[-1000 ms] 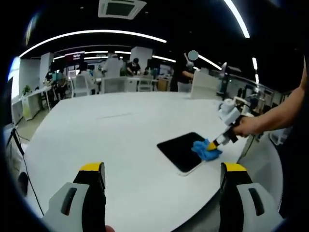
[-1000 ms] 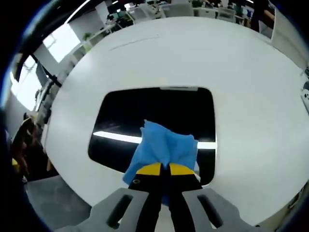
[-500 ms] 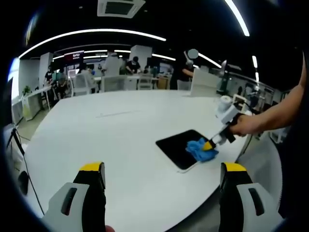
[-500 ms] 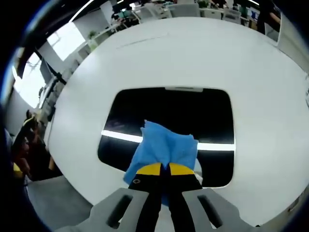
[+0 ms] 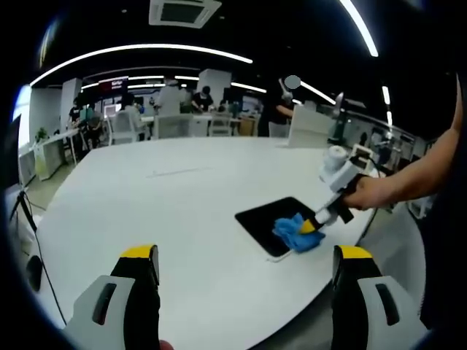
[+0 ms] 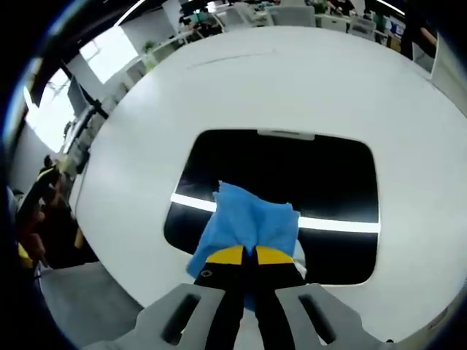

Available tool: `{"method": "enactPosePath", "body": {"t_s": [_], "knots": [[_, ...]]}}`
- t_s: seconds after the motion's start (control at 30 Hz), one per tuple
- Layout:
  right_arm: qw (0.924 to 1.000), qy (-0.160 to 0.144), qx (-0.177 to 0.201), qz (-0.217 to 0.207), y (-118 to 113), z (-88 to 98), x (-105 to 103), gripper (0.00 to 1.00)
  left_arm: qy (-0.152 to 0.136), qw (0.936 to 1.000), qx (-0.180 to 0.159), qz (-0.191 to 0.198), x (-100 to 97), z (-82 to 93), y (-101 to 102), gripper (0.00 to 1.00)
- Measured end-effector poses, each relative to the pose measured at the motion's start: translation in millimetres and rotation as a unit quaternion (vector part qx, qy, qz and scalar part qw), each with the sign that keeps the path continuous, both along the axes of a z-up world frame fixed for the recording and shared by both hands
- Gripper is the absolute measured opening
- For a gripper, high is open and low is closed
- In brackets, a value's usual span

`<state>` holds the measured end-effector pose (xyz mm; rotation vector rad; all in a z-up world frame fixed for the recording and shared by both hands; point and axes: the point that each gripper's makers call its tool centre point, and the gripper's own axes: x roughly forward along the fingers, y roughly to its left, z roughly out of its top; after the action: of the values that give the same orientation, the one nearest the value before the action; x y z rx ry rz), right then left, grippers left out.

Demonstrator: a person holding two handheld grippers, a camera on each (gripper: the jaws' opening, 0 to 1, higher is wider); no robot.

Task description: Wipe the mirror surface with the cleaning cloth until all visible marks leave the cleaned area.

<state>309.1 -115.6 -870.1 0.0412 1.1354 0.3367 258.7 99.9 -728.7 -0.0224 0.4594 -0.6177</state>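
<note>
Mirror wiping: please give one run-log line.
right gripper: shut on blue cloth | cloth on mirror | left gripper: open

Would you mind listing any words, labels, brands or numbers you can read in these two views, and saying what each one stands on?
No text can be read in either view.
Dark sign at the far end of the room, left gripper view: it seems to carry marks, too small and blurred to read.
Mirror, blue cleaning cloth, white table, right gripper and left gripper: no lettering shows on them.
</note>
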Motion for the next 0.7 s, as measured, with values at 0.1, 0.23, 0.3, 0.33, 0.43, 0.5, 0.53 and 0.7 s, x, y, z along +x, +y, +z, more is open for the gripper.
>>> {"method": "enactPosePath", "body": {"t_s": [0.1,0.23,0.3,0.33,0.43,0.5,0.53,0.7], "knots": [[1.0000,0.000,0.001,0.002,4,0.1,0,0.00,0.000,1.0000,0.001,-0.001,-0.1,-0.2,1,0.99],[1.0000,-0.001,0.001,0.006,9,0.2,1,0.00,0.001,1.0000,0.000,0.001,0.1,-1.0,3,0.99],[1.0000,-0.001,0.002,0.006,10,0.3,1,0.00,0.001,1.0000,0.000,0.000,0.0,-1.7,4,0.99],[1.0000,-0.001,0.003,0.006,10,0.2,1,0.00,0.002,1.0000,0.001,0.000,-0.1,-2.2,4,0.99],[1.0000,-0.001,0.004,0.006,13,0.3,1,0.00,0.001,1.0000,0.000,-0.001,0.4,-1.7,5,0.99],[1.0000,-0.003,0.005,0.006,14,0.4,2,0.00,0.001,1.0000,0.003,-0.001,0.8,-1.6,5,0.99],[1.0000,-0.003,0.006,0.005,15,0.3,2,0.00,0.000,1.0000,0.003,-0.001,0.9,-1.2,5,0.99],[0.9999,-0.002,0.008,0.006,19,0.6,2,0.00,-0.003,1.0000,-0.001,0.002,1.8,1.9,7,0.99]]}}
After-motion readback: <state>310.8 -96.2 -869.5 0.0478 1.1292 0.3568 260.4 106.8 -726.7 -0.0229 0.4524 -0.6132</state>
